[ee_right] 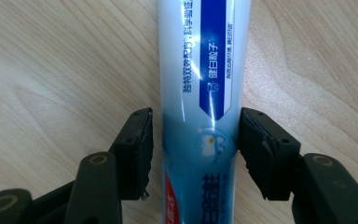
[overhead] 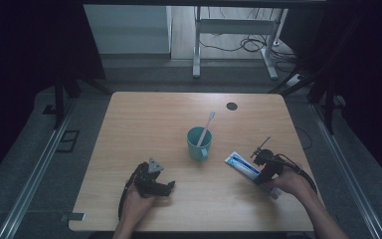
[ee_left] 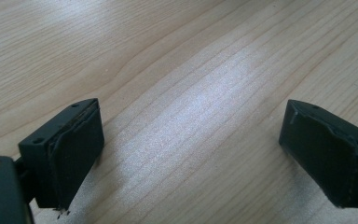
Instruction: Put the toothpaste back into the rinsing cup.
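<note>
The wooden table (overhead: 144, 119) has wide free space at its far half and left side. A teal cup (overhead: 198, 143) with a toothbrush (overhead: 206, 127) stands in the middle. The toothpaste tube (ee_right: 200, 93) lies right of the cup, near the front-right edge. The right gripper (ee_right: 193, 149) has its jaws on both sides of the tube, nearly touching it. The left gripper (ee_left: 191, 154) is wide open over bare wood, holding nothing.

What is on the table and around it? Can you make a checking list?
Surface: wooden table, with a dark round spot near the far edge.
Things: teal cup holding a toothbrush; toothpaste tube lying flat.
Clutter: nothing seen.
Grippers: left gripper open over bare wood; right gripper around the tube, a slight gap at one jaw.
Cables: some on the floor behind.
Surroundings: metal desk frame, dark curtains.
</note>
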Tool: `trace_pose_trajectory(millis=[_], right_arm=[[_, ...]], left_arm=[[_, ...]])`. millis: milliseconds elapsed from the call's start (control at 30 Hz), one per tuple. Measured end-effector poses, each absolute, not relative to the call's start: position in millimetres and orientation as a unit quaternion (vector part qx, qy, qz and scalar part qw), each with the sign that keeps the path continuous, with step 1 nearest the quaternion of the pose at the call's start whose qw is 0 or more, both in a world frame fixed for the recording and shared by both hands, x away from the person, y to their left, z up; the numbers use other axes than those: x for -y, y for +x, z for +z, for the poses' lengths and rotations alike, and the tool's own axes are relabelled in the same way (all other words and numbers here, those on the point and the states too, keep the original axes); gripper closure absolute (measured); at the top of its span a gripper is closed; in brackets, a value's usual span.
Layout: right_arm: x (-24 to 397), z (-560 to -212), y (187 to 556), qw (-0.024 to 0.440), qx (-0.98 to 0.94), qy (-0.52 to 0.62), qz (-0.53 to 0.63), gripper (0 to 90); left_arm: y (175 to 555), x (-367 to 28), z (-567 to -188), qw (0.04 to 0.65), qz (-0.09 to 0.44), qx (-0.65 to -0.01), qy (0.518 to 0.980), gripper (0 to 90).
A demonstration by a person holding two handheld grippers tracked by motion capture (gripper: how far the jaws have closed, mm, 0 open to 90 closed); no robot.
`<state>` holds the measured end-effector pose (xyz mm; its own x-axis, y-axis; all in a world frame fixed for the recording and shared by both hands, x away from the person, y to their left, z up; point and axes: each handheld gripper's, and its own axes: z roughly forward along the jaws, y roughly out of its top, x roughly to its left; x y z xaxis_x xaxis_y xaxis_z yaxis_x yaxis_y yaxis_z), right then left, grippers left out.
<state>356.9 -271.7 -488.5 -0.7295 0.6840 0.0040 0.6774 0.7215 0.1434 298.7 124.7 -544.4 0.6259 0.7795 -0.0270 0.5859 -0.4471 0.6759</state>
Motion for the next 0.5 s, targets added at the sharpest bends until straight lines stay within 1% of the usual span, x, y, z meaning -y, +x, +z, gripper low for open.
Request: trace_pose_trajectory(millis=[367, 500], right_arm=[[261.6, -494.4, 367.0, 0.015, -0.931, 0.364, 0.028, 50.4], [260.0, -493.7, 367.7, 0.014, -0.929, 0.370, 0.023, 55.3]], left_arm=[[298.7, -124.7, -544.3, 0.332, 0.145, -0.407, 0.838, 6.5], [298.7, -124.8, -544.3, 0.332, 0.145, -0.407, 0.838, 6.5]])
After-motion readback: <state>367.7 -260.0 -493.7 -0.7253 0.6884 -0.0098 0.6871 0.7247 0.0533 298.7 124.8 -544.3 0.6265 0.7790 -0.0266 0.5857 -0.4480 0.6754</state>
